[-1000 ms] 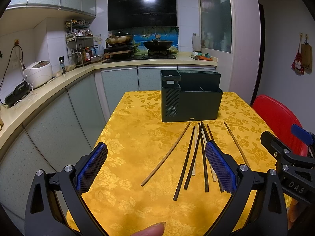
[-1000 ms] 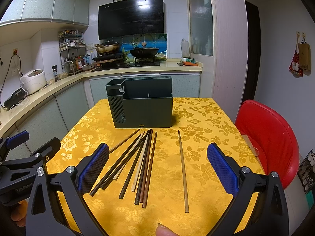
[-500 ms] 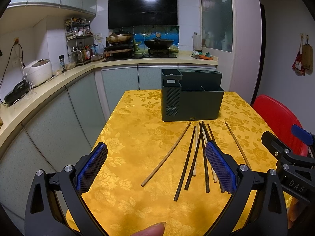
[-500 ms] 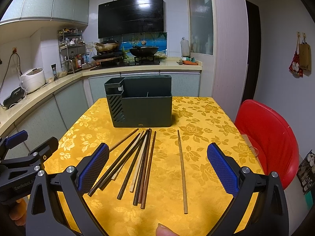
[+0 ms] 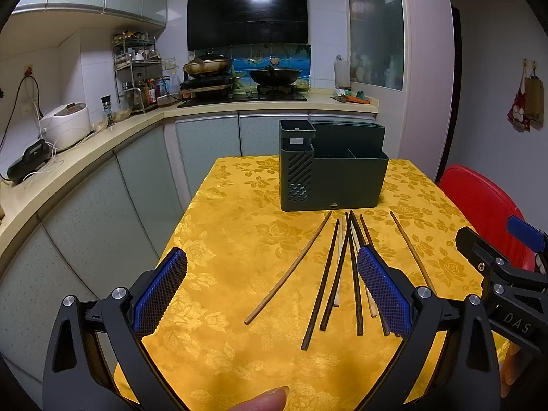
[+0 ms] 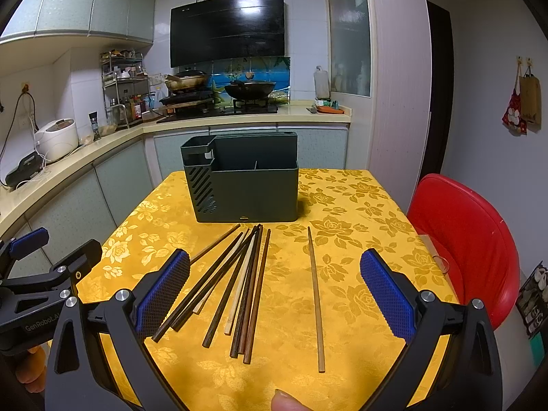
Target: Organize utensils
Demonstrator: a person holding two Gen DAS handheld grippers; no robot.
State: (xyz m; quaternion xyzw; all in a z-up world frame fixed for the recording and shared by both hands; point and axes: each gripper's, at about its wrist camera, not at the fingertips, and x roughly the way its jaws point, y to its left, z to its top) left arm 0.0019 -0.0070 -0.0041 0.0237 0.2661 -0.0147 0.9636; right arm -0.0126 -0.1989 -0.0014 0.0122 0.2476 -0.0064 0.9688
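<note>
In the left wrist view, the left gripper (image 5: 270,289) hovers with jaws spread, empty, over the yellow surface (image 5: 233,239); chopsticks (image 5: 337,270) lie loose before the dark organizer (image 5: 334,179). In the right wrist view, the right gripper (image 6: 274,291) also gapes empty above the chopsticks (image 6: 246,281).

In the left wrist view we lose the near ends of some chopsticks (image 5: 354,274) behind the left gripper's blue pad (image 5: 383,294); a fingertip (image 5: 263,400) is cut by the bottom edge, and we cannot read what stands on the wire rack (image 5: 137,72)
</note>
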